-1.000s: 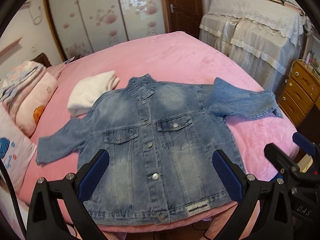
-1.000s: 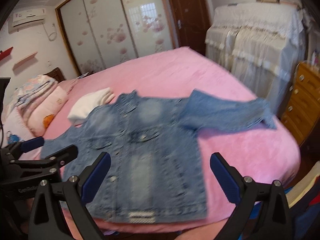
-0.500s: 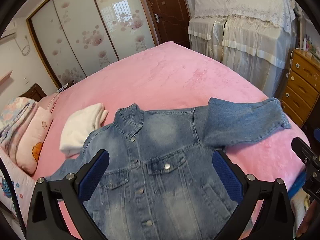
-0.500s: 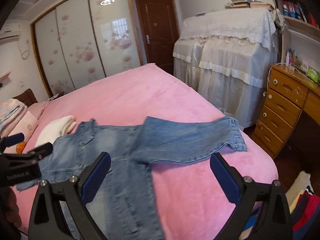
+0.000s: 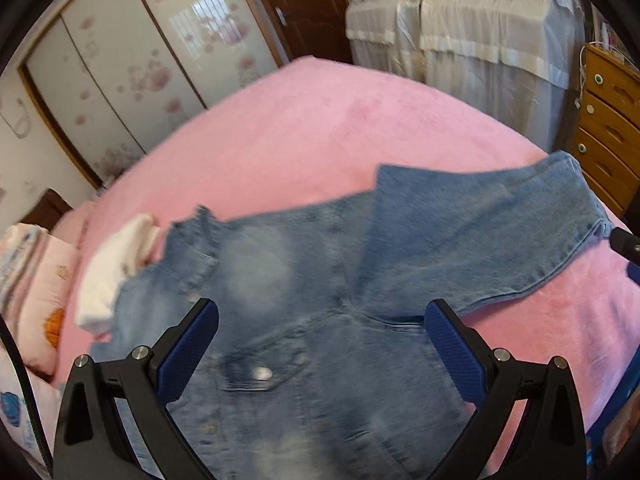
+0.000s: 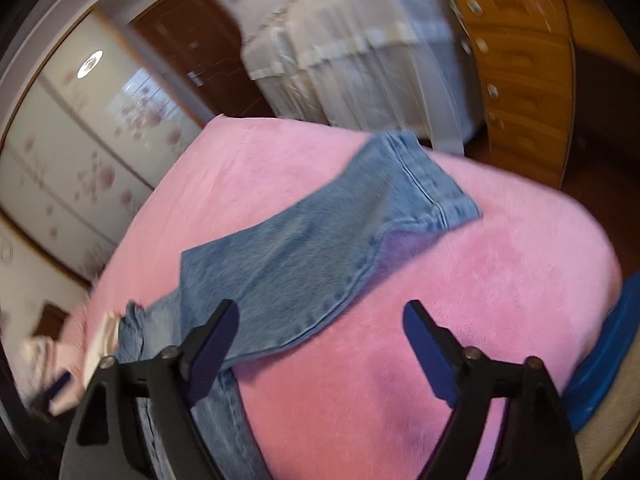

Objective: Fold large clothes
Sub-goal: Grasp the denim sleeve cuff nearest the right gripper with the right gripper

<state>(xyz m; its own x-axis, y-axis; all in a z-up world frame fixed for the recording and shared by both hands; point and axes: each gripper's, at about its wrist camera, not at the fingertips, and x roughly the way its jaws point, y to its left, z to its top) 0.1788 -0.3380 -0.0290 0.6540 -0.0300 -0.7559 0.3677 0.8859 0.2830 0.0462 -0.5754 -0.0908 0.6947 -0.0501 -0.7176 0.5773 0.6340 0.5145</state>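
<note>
A blue denim jacket [image 5: 312, 320] lies front-up and buttoned on the pink bed [image 5: 340, 140], collar to the left, one sleeve [image 5: 480, 232] stretched out to the right. My left gripper [image 5: 320, 352] is open and empty above the jacket's chest. My right gripper [image 6: 320, 344] is open and empty, tilted, above the bed just near the sleeve [image 6: 320, 248], whose cuff [image 6: 432, 184] points to the far bed edge. The right gripper's tip [image 5: 626, 242] shows at the left wrist view's right edge.
A folded white garment [image 5: 116, 264] lies beside the collar. Pink pillows [image 5: 36, 300] sit at the left. A wooden drawer chest [image 5: 608, 128] and cloth-covered furniture [image 5: 460, 32] stand beyond the bed's right side. A wardrobe [image 5: 132, 60] and door stand behind.
Both grippers moved forward and to the right over the jacket. The right gripper swung and tilted toward the outstretched sleeve. The jacket has not moved.
</note>
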